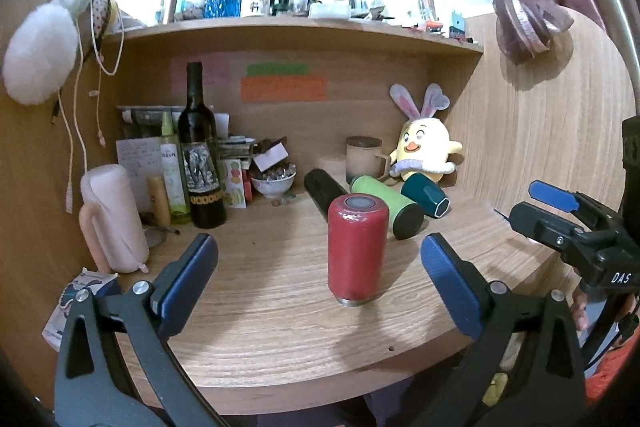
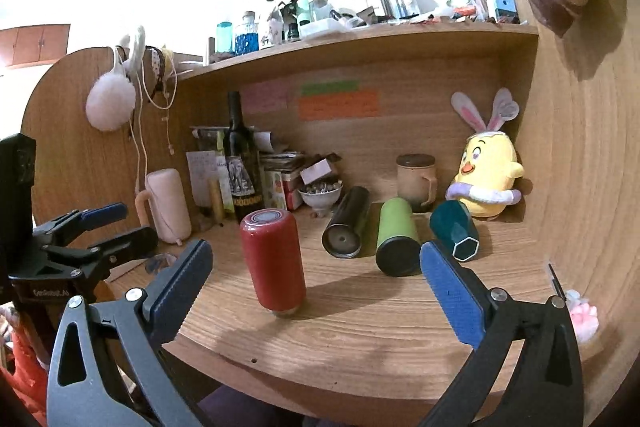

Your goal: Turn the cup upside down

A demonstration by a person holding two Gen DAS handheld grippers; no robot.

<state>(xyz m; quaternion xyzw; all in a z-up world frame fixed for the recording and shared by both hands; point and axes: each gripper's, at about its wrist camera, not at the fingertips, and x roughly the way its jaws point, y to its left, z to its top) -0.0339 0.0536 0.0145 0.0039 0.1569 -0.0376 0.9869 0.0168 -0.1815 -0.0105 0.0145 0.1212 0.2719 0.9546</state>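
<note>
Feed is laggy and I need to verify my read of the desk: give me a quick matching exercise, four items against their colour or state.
Items:
1. red cup
2. green cup
3. wine bottle
4. chick plush

States:
a. lying on its side
b. yellow, with bunny ears
c. standing, rim down on the desk
d. dark, upright at the back left

Pairs: 1-c, 2-a, 3-d, 4-b
</note>
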